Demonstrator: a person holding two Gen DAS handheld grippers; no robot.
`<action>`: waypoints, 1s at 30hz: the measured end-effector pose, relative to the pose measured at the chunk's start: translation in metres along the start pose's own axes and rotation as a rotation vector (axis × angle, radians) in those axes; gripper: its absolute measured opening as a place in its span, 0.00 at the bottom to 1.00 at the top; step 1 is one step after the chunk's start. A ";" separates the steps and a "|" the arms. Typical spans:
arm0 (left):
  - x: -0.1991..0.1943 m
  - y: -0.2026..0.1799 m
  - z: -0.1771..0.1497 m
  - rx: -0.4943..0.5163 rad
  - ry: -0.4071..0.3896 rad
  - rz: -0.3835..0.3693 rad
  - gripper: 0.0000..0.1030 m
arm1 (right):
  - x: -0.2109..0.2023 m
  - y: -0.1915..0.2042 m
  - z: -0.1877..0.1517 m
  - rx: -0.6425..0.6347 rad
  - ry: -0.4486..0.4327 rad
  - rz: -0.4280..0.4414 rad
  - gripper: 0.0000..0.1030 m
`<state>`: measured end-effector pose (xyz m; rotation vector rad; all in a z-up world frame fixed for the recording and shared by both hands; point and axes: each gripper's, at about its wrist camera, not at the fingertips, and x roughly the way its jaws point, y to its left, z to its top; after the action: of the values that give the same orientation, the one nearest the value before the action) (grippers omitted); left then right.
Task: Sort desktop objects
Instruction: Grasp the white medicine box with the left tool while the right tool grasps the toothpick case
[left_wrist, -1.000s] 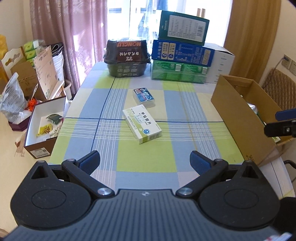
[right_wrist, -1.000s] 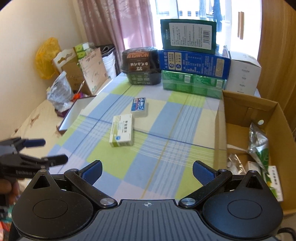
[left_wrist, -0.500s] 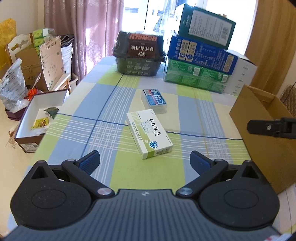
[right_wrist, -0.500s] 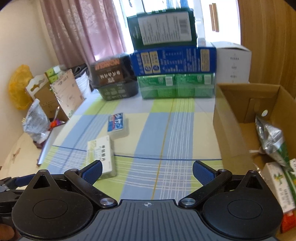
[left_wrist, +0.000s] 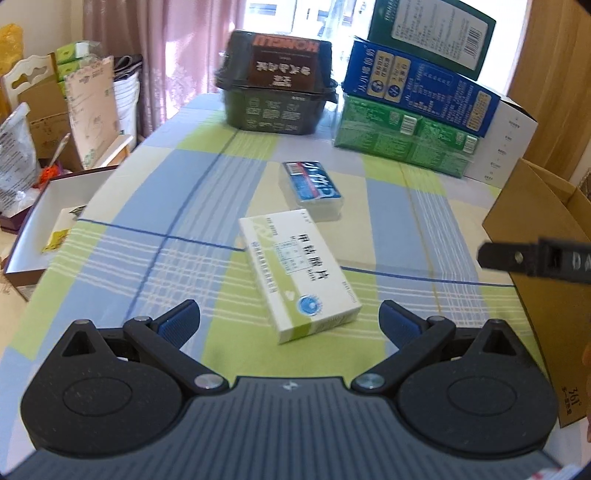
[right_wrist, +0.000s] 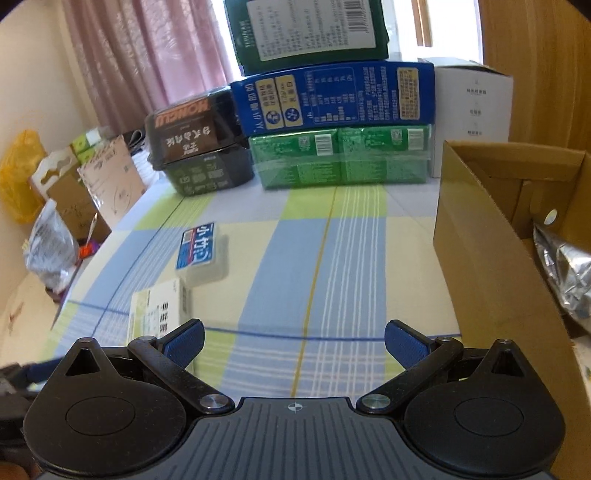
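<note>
- Two grippers are in our view, and we find both with fingers spread wide and nothing between them.
- We note the left gripper (left_wrist: 290, 319) low over the checked tablecloth (left_wrist: 177, 192), its blue pads either side of the near end of the white medicine box (left_wrist: 297, 273) without touching it.
- We record that box lying flat on a green square, label up, angled to the cloth's lines.
- We see the right gripper (right_wrist: 294, 341) above bare cloth; the white box lies at its left finger, partly hidden behind it.
- Just beyond the white box we find a small clear case with a blue label (left_wrist: 313, 190), flat and close beside it; we cannot tell whether they touch.
- To the right stands an open cardboard box (right_wrist: 480, 236) holding a silver foil pouch (right_wrist: 565, 266).
- At the table's far edge we log a dark lidded container (left_wrist: 277, 99), and a stack of green (left_wrist: 402, 142), blue (left_wrist: 417, 88) and dark green cartons (left_wrist: 428, 27), with a white carton (right_wrist: 474, 107) beside them.
</note>
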<state>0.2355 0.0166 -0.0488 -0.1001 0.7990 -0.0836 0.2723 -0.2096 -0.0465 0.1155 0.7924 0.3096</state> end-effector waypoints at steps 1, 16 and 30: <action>0.005 -0.002 0.000 0.002 0.004 -0.002 0.98 | 0.004 -0.001 0.001 0.002 0.005 0.008 0.98; 0.067 -0.014 0.007 0.037 0.038 0.030 0.90 | 0.040 -0.003 0.008 -0.062 0.014 -0.050 0.98; 0.076 -0.007 0.009 0.054 0.047 0.033 0.71 | 0.047 -0.005 0.001 -0.060 0.043 -0.047 0.98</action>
<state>0.2943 0.0020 -0.0960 -0.0337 0.8447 -0.0768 0.3056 -0.1998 -0.0792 0.0339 0.8265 0.2914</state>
